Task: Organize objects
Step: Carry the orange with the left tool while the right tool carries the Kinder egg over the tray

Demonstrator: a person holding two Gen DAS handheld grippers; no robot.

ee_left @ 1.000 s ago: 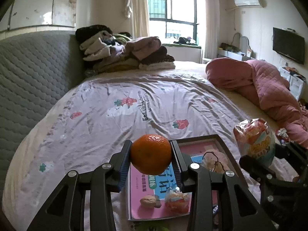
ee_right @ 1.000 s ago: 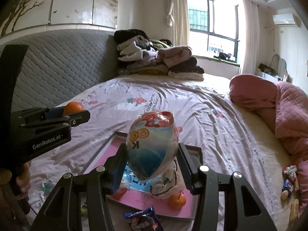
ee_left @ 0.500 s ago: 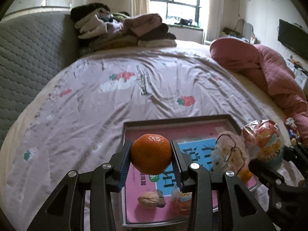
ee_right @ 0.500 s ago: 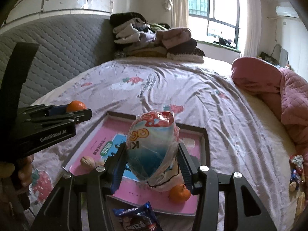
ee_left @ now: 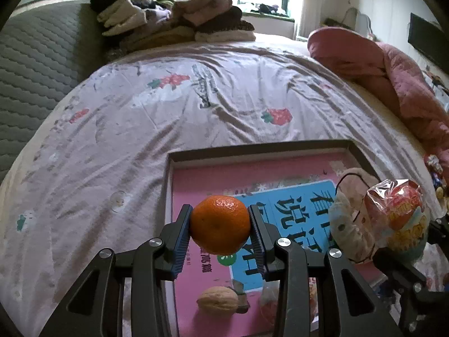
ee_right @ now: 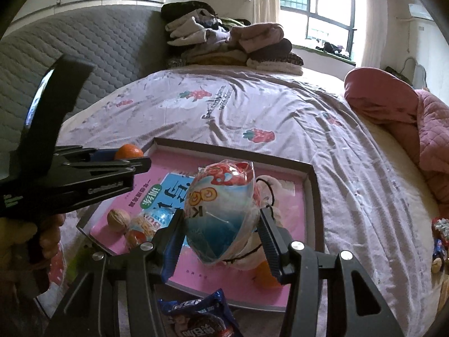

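Observation:
My left gripper [ee_left: 220,229] is shut on an orange tangerine [ee_left: 220,229] and hangs over the near left part of a shallow pink-lined tray [ee_left: 252,147] on the bed. My right gripper [ee_right: 221,224] is shut on a wrapped egg-shaped snack pack [ee_right: 221,213], red and white on top and blue below, held above the tray [ee_right: 314,196]. In the tray lie a walnut [ee_left: 217,300], a small wrapped candy [ee_right: 140,230], a plush toy [ee_left: 350,224] and a second tangerine [ee_right: 266,278] partly hidden behind my right finger. The snack pack [ee_left: 395,216] and left gripper [ee_right: 120,165] show in the other views.
A blue snack packet [ee_right: 196,314] lies on the sheet in front of the tray. A pink quilt [ee_left: 393,78] is bunched at the right, folded clothes [ee_left: 174,19] are piled at the far end, and a grey padded headboard [ee_left: 36,64] runs along the left. Small items [ee_right: 437,238] lie at the right edge.
Both grippers have come down and tipped toward the tray, which now fills more of each view. The tangerine and the snack pack stay gripped as before.

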